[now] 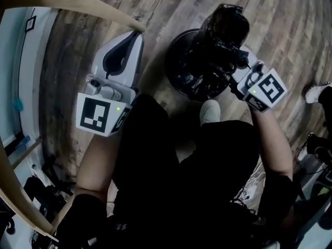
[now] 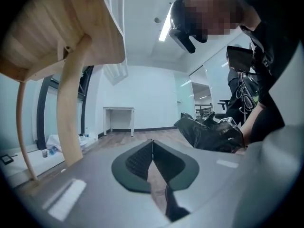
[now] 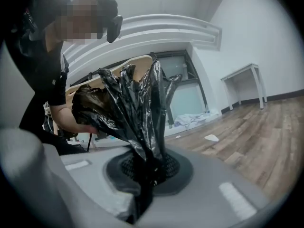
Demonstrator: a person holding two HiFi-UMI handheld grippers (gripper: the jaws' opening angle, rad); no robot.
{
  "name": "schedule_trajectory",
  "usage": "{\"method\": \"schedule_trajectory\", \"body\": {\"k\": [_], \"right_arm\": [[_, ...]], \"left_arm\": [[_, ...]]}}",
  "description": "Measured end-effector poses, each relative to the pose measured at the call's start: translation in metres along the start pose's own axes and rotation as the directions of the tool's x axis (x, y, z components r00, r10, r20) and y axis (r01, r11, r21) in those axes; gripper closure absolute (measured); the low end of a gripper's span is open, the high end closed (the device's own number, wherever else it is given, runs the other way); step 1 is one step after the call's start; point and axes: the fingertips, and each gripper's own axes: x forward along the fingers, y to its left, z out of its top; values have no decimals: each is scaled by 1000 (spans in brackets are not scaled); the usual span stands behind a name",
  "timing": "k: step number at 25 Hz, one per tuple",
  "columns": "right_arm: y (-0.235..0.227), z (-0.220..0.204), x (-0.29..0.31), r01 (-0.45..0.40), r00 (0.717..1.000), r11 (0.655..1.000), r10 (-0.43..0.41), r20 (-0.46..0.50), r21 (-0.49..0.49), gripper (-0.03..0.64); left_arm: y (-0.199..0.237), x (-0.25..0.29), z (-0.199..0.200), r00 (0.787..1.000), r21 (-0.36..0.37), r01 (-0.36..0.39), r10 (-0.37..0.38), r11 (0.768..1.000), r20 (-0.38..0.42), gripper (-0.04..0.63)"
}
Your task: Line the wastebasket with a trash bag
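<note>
Glossy crinkled plastic trash bag (image 1: 224,27), matt wood-grain floor (image 1: 290,14), smooth pale wooden leg (image 2: 71,118)

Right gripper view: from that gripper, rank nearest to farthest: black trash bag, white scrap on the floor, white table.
1. Black trash bag: pinched in the right gripper's fingers.
2. White scrap: on the floor, right of centre.
3. White table: by the far wall, right.

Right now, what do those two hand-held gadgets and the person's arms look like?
Both are pale grey, wedge-shaped shells: left gripper, right gripper. Each has dark textured pads and a white cube printed with black square markers. The person wears black short sleeves.
</note>
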Motion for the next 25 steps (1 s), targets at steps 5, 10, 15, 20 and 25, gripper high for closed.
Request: {"method": "schedule_trajectory", "body": {"k": [5,10,15,20,25], "right_arm": [[4,-28,10,-17,998,999,15,-68,-32,614],[3,-36,12,-31,995,999,27,-99,-42,558],[11,-40,13,-61,987,996,51,-152,-63,417],[15,-33,-4,-41,991,997,32,-131,-64,362],[9,-22,-4,-33,999,996,30,-44,-81,362]], "left_arm": [[0,0,-22,1000,-30,29,-29,999,1,580],[-7,12,-29,996,-55,85,-85,995,9,540],[-12,14,-23,991,-89,131,-126,987,54,497],[-27,10,-20,986,-113,161,-156,980,51,494],[-33,12,-28,986,-124,167,-162,978,43,494]]}}
